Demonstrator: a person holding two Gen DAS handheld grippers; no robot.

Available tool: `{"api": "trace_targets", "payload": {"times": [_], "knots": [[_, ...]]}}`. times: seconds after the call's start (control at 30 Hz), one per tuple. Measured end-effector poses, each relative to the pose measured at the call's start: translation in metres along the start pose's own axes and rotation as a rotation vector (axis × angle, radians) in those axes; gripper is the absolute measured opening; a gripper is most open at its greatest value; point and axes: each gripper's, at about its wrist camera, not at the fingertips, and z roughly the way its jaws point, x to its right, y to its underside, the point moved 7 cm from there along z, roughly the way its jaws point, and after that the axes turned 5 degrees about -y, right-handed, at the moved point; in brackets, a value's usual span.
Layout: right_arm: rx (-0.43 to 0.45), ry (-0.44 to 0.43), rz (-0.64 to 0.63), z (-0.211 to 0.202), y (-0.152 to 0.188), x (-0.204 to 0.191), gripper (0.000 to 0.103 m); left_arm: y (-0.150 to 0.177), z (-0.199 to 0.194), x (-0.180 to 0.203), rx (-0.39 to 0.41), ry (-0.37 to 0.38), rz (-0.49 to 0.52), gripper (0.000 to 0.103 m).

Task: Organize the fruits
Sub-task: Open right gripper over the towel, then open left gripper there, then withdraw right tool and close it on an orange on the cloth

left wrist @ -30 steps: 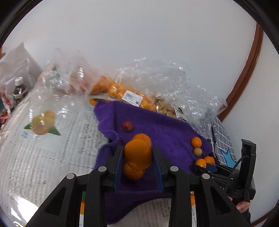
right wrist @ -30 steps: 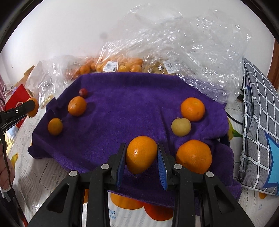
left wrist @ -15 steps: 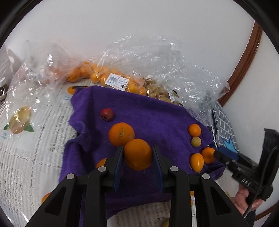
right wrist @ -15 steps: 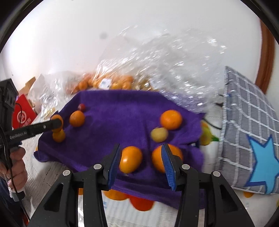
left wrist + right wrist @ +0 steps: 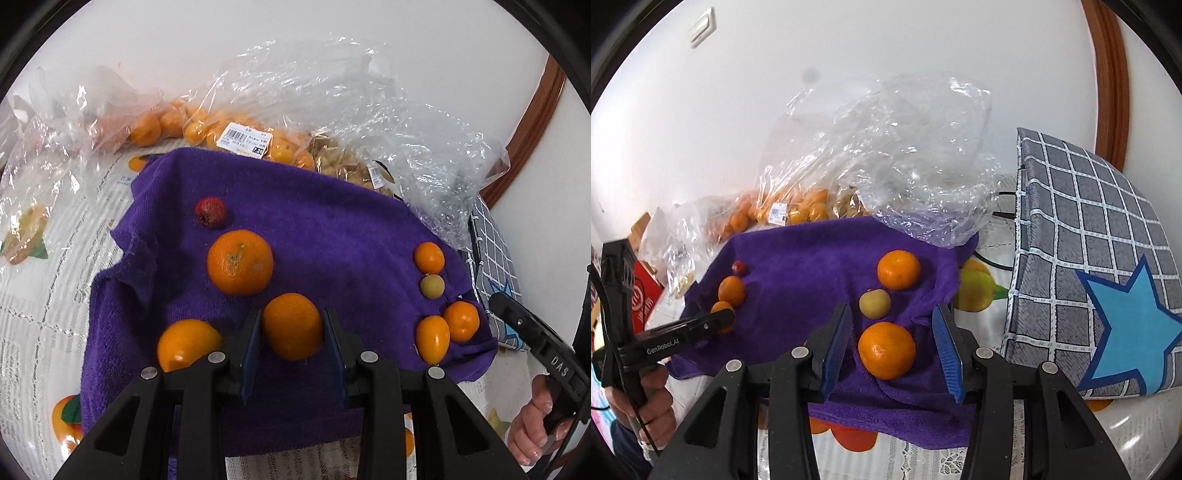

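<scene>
A purple towel [image 5: 332,229] [image 5: 805,266] lies on the table with fruit on it. My left gripper [image 5: 291,332] is shut on an orange [image 5: 291,326] above the towel's near left part. Beside it lie a big orange [image 5: 240,262], a smaller orange [image 5: 186,343] and a small red fruit [image 5: 210,212]. My right gripper [image 5: 892,343] is open, its jaws on either side of an orange [image 5: 886,350] lying on the towel. Beyond it lie a small yellow fruit [image 5: 874,303] and another orange [image 5: 898,269].
Clear plastic bags [image 5: 332,110] of oranges and nuts lie behind the towel. A grey checked cushion with a blue star [image 5: 1089,277] stands to the right. A red box [image 5: 642,295] is at the left. The tablecloth [image 5: 44,314] has printed fruit.
My right gripper opened, let go of its orange on the towel and pulled back to the right. My left gripper carried its orange forward and right over the towel.
</scene>
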Motion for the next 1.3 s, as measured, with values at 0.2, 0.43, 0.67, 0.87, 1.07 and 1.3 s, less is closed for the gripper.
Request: {"api": "trace_targets", "payload": {"times": [0.2, 0.43, 0.67, 0.87, 1.07, 1.3], "knots": [[-0.027, 0.003, -0.027, 0.010, 0.006, -0.007, 0.047, 0.002, 0.004, -0.002, -0.003, -0.011, -0.013, 0.031], [-0.021, 0.018, -0.035, 0.011, 0.006, -0.010, 0.047, 0.000, -0.002, 0.005, 0.062, 0.008, 0.003, 0.040], [-0.005, 0.028, -0.039, 0.008, 0.007, -0.016, 0.047, -0.003, -0.027, -0.001, 0.166, 0.029, -0.012, 0.042], [0.004, 0.031, -0.019, -0.011, 0.022, -0.022, 0.054, 0.006, -0.050, -0.016, 0.223, 0.046, -0.056, 0.045], [0.024, 0.004, -0.022, -0.042, 0.040, -0.039, 0.054, 0.021, -0.077, -0.033, 0.282, 0.007, -0.066, 0.045], [-0.041, -0.045, -0.071, -0.047, 0.073, -0.073, 0.054, 0.054, -0.100, -0.059, 0.285, -0.063, -0.032, 0.045]]}}
